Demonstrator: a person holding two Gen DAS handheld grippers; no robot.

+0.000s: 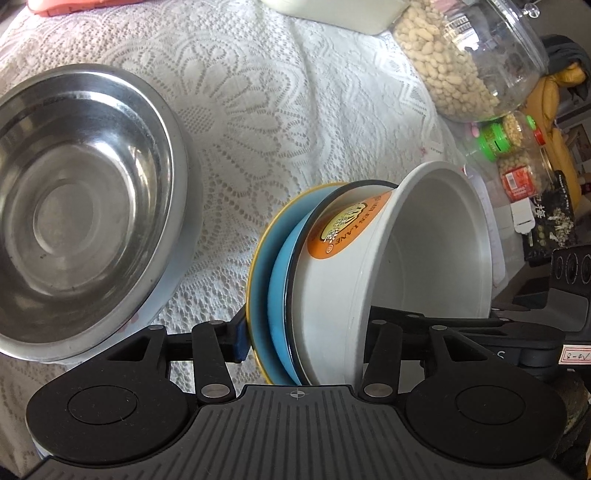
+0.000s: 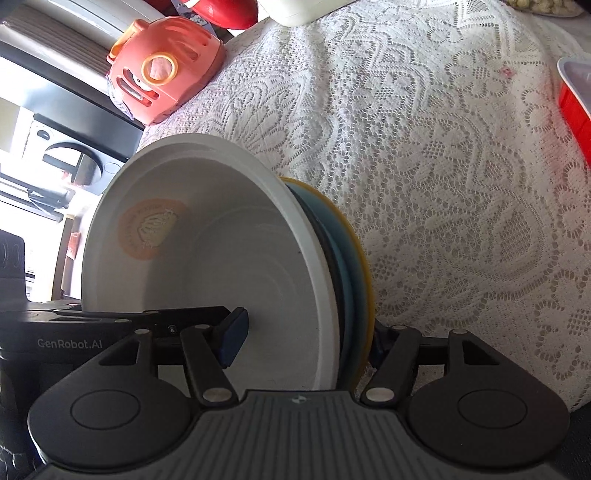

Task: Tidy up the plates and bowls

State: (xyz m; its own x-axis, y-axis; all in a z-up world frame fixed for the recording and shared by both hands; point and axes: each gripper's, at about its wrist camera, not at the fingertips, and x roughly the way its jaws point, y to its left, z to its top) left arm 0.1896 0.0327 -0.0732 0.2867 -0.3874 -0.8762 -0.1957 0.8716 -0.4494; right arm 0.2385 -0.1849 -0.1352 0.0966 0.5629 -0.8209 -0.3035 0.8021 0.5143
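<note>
A stack of a white bowl with an orange label, a dark-rimmed dish and a blue plate with a yellow rim is held on edge above the lace tablecloth. My left gripper is shut on this stack, one blue pad against the plate's back. My right gripper is shut on the same stack from the other side, one pad inside the white bowl. A large steel bowl rests on the table to the left in the left wrist view.
Jars of peanuts and small bottles stand at the far right. An orange plastic toy lies at the table's far left edge. A red container sits at the right. A white tub stands at the back.
</note>
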